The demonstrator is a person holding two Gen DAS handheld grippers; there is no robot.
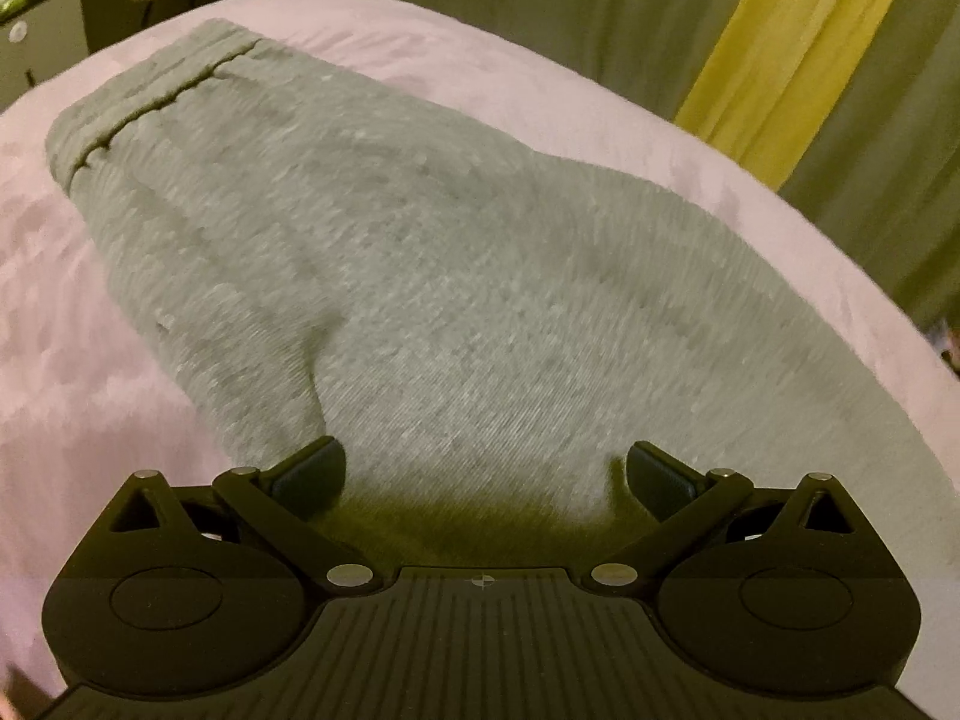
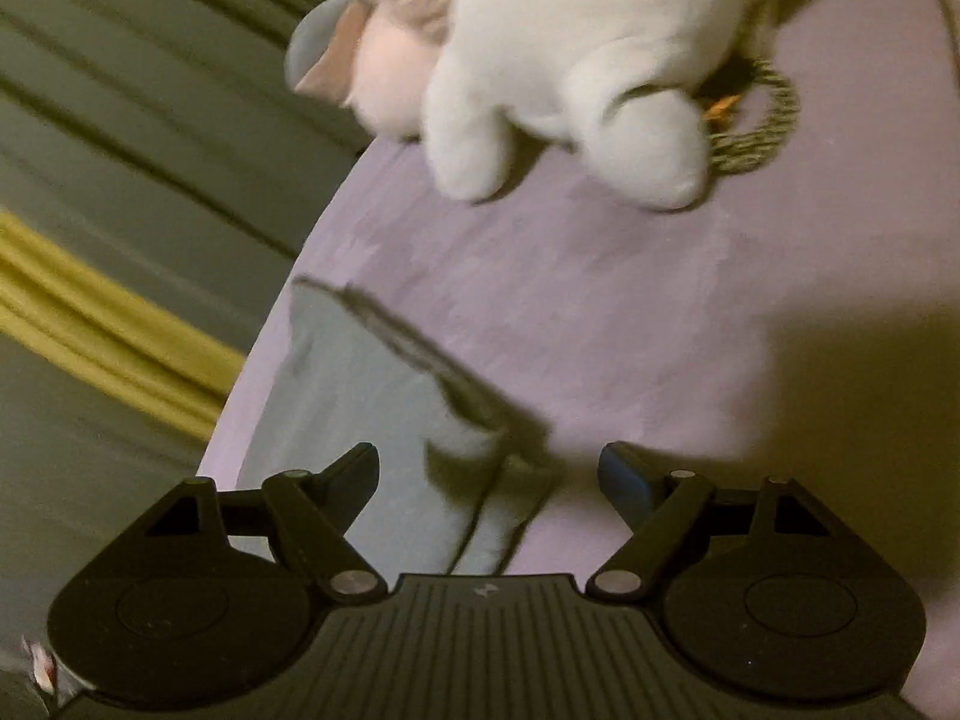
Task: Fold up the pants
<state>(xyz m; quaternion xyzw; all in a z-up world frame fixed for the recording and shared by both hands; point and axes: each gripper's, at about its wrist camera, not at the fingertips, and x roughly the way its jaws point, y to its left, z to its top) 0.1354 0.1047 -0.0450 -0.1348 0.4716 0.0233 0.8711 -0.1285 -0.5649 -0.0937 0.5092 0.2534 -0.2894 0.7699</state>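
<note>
Left wrist view: my left gripper (image 1: 486,471) is spread wide over the pants (image 1: 372,276); my right gripper (image 2: 489,474) is also released, grasping nothing.

— What do those handheld tools look like up close?

— The left gripper (image 1: 486,471) is matte black plastic: a ribbed centre plate with a small crosshair mark, a round housing with an oval recess on each side, and silver pins at the linkage pivots.

— And the other one?

— The right gripper (image 2: 489,474) is built the same, ribbed plate and silver pins. Its fingers (image 2: 627,483) carry dark pads, one looking blue.
</note>
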